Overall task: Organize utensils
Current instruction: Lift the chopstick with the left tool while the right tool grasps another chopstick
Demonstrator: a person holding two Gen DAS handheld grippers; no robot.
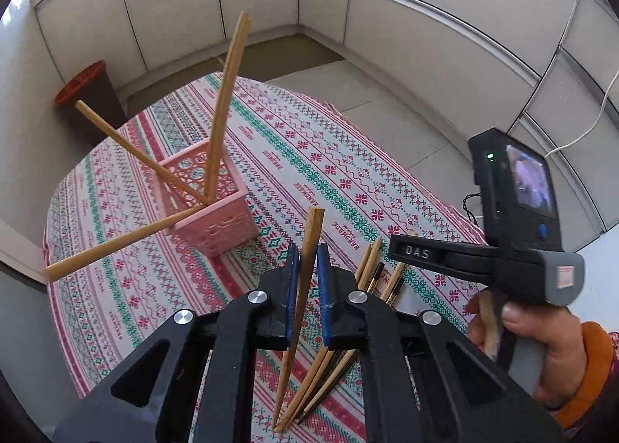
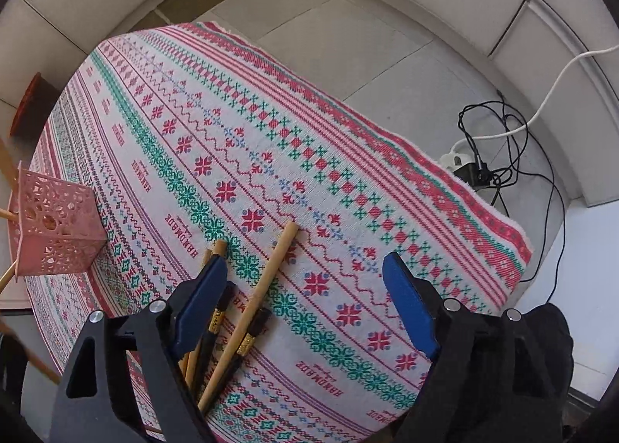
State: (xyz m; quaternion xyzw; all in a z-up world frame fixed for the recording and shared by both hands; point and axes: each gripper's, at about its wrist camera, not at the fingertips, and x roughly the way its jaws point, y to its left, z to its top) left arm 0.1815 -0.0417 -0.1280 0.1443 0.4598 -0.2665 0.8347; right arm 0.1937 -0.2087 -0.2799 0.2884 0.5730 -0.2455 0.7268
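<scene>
Clamped between the blue pads of the left gripper (image 1: 308, 269), one wooden chopstick (image 1: 309, 245) stands nearly upright, its blunt end poking up past the fingertips and its thin tip hanging down toward the cloth. That steep hold looks chosen, I judge, so the stick can go tip-first into the holder without being turned again.

Right gripper (image 2: 305, 288) jaws stand wide apart, with nothing between them. They hover low over the loose pile (image 2: 232, 311), the left pad above the sticks and the right pad over bare cloth, which suits a reach for the next one.

That pile lies near the front edge of the table: a few pale wooden sticks and two dark ones with gold bands, fanned out and overlapping. The longest pale stick (image 2: 267, 280) lies across the others and looks the easiest to take.

Farther off to the left sits the pink basket (image 1: 211, 199), a square latticed holder. Three chopsticks (image 1: 224, 102) already lean in it, splayed against different sides; one tips far out over the near-left rim. Its open top faces up, so a drop from above should work, though the leaning sticks crowd the mouth and could deflect a new one.

Under it all, the patterned cloth (image 2: 309, 156) covers the table. Beyond the far-right edge, cables and a plug block (image 2: 468, 168) lie on the floor, well apart from the work.
</scene>
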